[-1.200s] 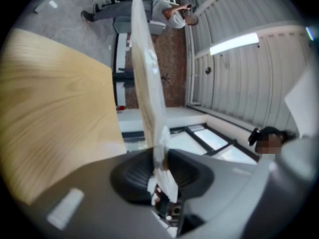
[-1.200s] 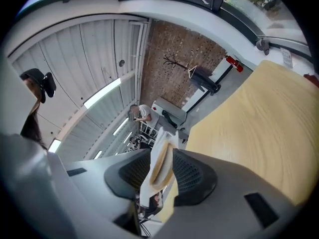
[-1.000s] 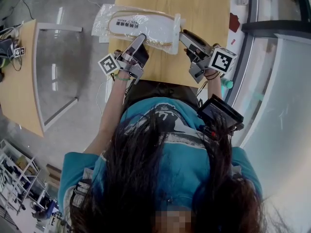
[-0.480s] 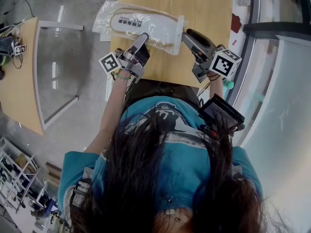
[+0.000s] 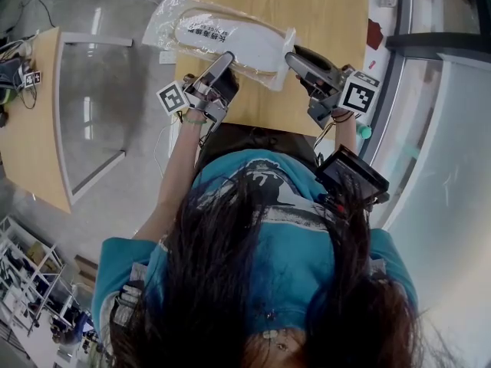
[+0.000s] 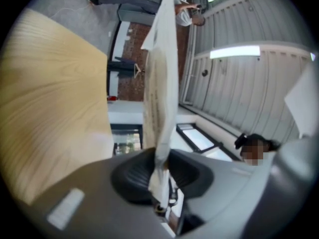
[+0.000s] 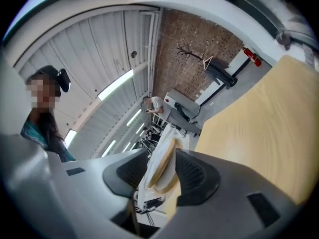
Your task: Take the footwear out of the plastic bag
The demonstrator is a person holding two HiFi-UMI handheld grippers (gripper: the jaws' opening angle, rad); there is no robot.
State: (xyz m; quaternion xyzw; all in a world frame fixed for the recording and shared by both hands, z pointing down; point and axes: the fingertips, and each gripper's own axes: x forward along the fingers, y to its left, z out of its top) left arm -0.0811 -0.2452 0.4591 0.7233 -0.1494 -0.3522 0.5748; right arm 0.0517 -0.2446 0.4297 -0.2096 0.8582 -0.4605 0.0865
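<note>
A clear plastic bag (image 5: 173, 21) with a flat white slipper (image 5: 230, 41) inside is held just above the light wooden table (image 5: 314, 14) in the head view. My left gripper (image 5: 225, 60) is shut on the bag's near edge. In the left gripper view the film (image 6: 160, 168) is pinched between the black pads, and the bag (image 6: 159, 78) rises edge-on. My right gripper (image 5: 291, 55) is shut on the bag's right end. In the right gripper view the slipper's tan-rimmed end (image 7: 163, 168) sits between its pads, wrapped in film.
A second wooden table (image 5: 31, 136) stands at the left across a grey floor gap. A red object (image 5: 372, 34) lies beyond the table's right edge. A black device (image 5: 353, 176) hangs at the person's chest. The table's far half is bare wood.
The bag with the slipper has tilted, its left end swinging farther away and up in the picture. Both grippers kept their hold and shifted only slightly.
</note>
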